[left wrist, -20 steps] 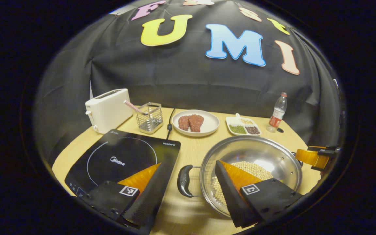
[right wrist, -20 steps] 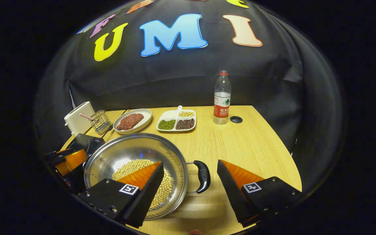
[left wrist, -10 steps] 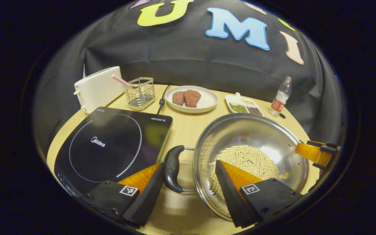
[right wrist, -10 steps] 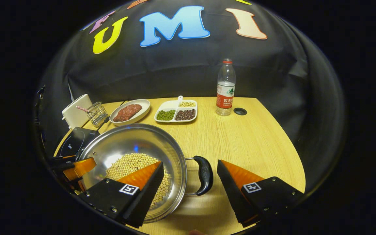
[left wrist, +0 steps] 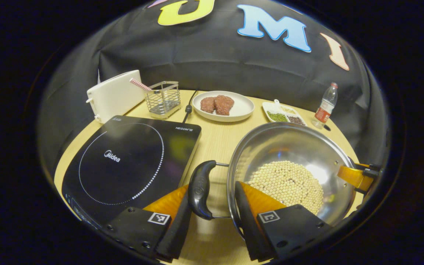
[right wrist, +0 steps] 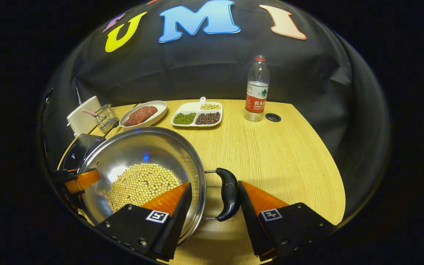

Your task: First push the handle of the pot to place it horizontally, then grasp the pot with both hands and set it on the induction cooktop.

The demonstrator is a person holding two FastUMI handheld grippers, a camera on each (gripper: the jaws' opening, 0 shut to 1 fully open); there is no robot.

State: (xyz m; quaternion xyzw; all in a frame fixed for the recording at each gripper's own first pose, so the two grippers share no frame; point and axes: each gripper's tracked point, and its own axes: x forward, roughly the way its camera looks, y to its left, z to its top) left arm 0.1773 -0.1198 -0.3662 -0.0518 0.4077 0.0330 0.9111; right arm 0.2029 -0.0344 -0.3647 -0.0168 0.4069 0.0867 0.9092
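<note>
On the left side of the wooden table (right wrist: pixel 278 154) stands a white toaster (left wrist: pixel 114 95), and next to it is a little wire basket (left wrist: pixel 164 98) with a striped straw in it. In front of them lies the black induction cooktop (left wrist: pixel 131 162). Nothing sits on its ring. Just to the right of the cooktop is the shiny pot (left wrist: pixel 293 143), close beside it but not on it. The pot has a heap of pale soybeans (left wrist: pixel 289 182) in its bottom. Its two black handles stick out flat, one on each side. In the left gripper view, the left gripper (left wrist: pixel 212 189) has the left handle (left wrist: pixel 200 189) and the pot's rim between its two fingers. One finger is against the outside of the handle and the other is inside the pot. I cannot tell if they squeeze tight. In the right gripper view, the right gripper (right wrist: pixel 215 186) does the same on the other side. One finger is in the pot over the beans and one is against the right handle (right wrist: pixel 228 193). I cannot tell here either if it is clamped. At the back sit a white plate of red meat (left wrist: pixel 223 106), then a split dish of beans (right wrist: pixel 197 116), then a water bottle (right wrist: pixel 257 90) standing up on the far right.
</note>
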